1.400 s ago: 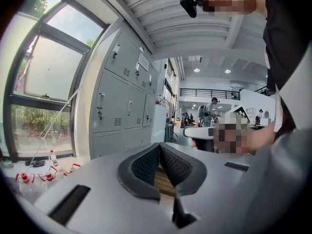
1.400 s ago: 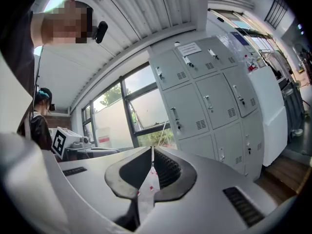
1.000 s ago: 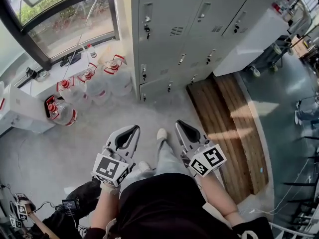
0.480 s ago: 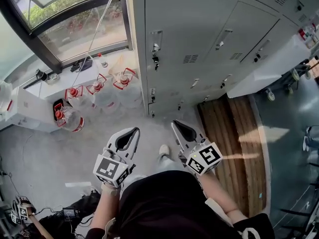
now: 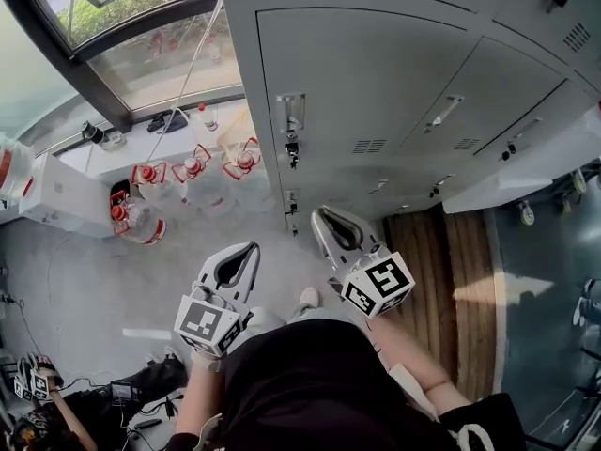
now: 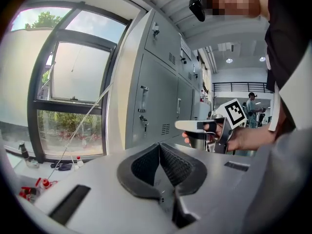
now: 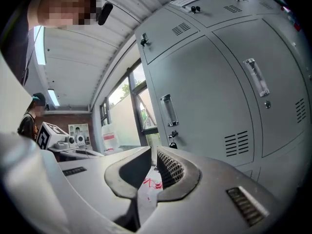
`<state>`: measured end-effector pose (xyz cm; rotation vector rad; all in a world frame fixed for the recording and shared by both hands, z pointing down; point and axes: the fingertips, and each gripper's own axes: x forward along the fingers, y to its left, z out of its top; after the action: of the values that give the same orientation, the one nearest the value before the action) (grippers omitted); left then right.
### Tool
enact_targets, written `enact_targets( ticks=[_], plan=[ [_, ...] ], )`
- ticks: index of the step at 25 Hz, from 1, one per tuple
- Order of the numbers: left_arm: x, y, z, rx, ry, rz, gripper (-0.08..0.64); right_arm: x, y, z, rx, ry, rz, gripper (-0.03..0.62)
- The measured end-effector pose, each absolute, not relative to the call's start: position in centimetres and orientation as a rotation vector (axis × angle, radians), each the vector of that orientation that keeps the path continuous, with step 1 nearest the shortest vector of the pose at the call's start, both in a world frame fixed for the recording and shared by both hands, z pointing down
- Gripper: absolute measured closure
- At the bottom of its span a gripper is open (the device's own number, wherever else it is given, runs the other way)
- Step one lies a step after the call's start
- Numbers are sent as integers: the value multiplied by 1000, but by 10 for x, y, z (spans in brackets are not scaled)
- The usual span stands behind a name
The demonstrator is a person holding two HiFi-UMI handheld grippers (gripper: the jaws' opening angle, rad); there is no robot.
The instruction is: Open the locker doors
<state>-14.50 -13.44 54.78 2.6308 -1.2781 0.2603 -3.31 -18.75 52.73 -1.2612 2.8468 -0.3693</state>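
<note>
A bank of grey lockers [image 5: 394, 73] fills the top of the head view, every door closed. The nearest left door has a vertical handle [image 5: 291, 111] with a key in the lock [image 5: 293, 148] below it. My right gripper [image 5: 319, 216] is shut and empty, pointing level at that door from a short way off; its own view shows the handle [image 7: 167, 110] and key [image 7: 172, 143] ahead of its tips [image 7: 152, 151]. My left gripper [image 5: 252, 249] is lower and further back, also shut on nothing [image 6: 159, 145], with the same handle [image 6: 144, 94] ahead of it.
Several water jugs with red caps [image 5: 192, 172] stand on the floor left of the lockers, under a large window [image 5: 141, 26]. A white box [image 5: 56, 191] sits further left. Wooden boards [image 5: 441, 280] lie before the lockers on the right. Cables and gear [image 5: 122, 397] lie at lower left.
The lockers have come much closer as the person stepped toward them. Both grippers moved forward, the right one further and up toward the left door. Jaws stayed shut.
</note>
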Motion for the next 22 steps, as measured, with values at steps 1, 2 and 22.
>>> enact_targets(
  ticks=[1,2,22],
  plan=[
    [-145,-138,548,2627,-1289,262,541,-35,-196,524,-1251,2848,-365,549],
    [-145,-141,547,2626,-1296,260,541,-37,-204,520,-1243,2849,-359,549],
    [-184,-198,545,2730,-1130,203,541,-86,-312,481,-1421,2824,-229,402]
  ],
)
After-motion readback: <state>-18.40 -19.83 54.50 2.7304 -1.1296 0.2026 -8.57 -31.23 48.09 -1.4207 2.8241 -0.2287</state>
